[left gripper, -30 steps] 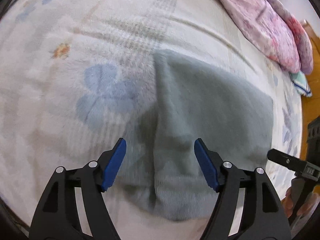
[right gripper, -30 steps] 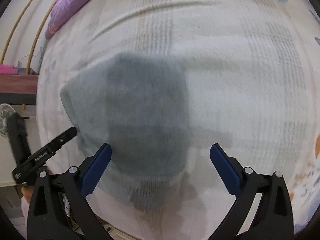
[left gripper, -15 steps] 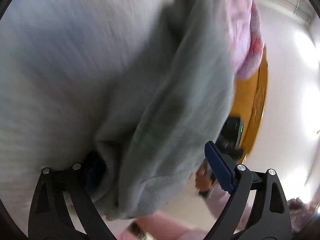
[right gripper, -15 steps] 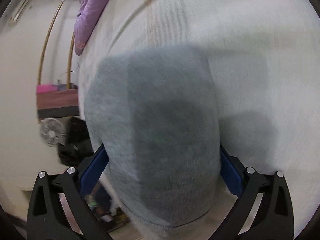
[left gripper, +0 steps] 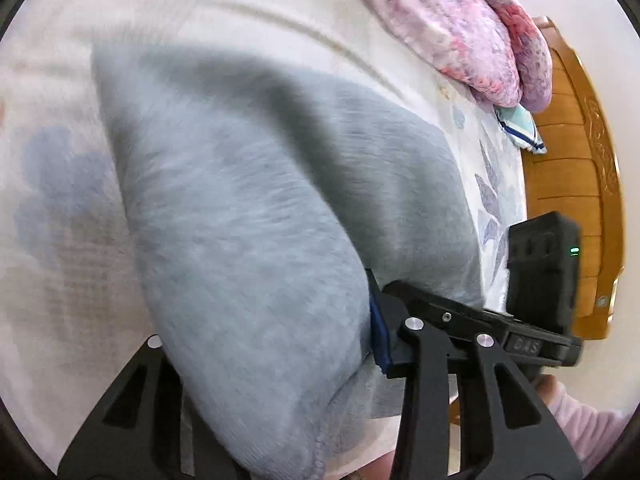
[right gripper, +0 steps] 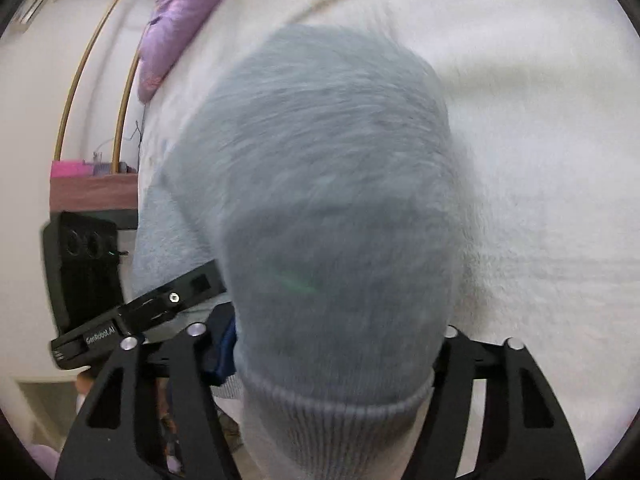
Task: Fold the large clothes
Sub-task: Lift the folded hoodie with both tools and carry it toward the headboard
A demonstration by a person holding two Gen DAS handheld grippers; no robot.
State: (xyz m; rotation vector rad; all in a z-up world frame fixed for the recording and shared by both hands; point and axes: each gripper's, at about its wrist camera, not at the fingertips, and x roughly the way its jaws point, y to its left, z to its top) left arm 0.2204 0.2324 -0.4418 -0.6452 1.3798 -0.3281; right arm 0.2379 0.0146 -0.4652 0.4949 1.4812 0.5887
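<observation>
A grey knit sweater (left gripper: 240,208) lies on the cream fleece blanket (left gripper: 60,80) of a bed, its near edge gathered into a thick roll. My left gripper (left gripper: 268,320) has its jaws closing on that roll; the blue right pad (left gripper: 378,332) presses the cloth and the left pad is hidden behind it. In the right wrist view the sweater (right gripper: 336,168) bulges up between the fingers of my right gripper (right gripper: 336,340), jaws closing, its ribbed hem (right gripper: 340,412) hanging toward the camera. Each gripper shows beside the other: the right gripper (left gripper: 480,328) and the left gripper (right gripper: 140,320).
A pink floral quilt (left gripper: 460,20) lies at the far right of the bed, a small blue-and-white folded cloth (left gripper: 520,128) beneath it. The wooden bed frame (left gripper: 572,200) runs along the right edge. A brown shelf (right gripper: 92,192) stands by the wall. A pink sleeve (left gripper: 580,420) shows at lower right.
Both grippers stood open above the flat sweater; they have since come down on its near edge, closed around it and gathered the cloth up into a bulge.
</observation>
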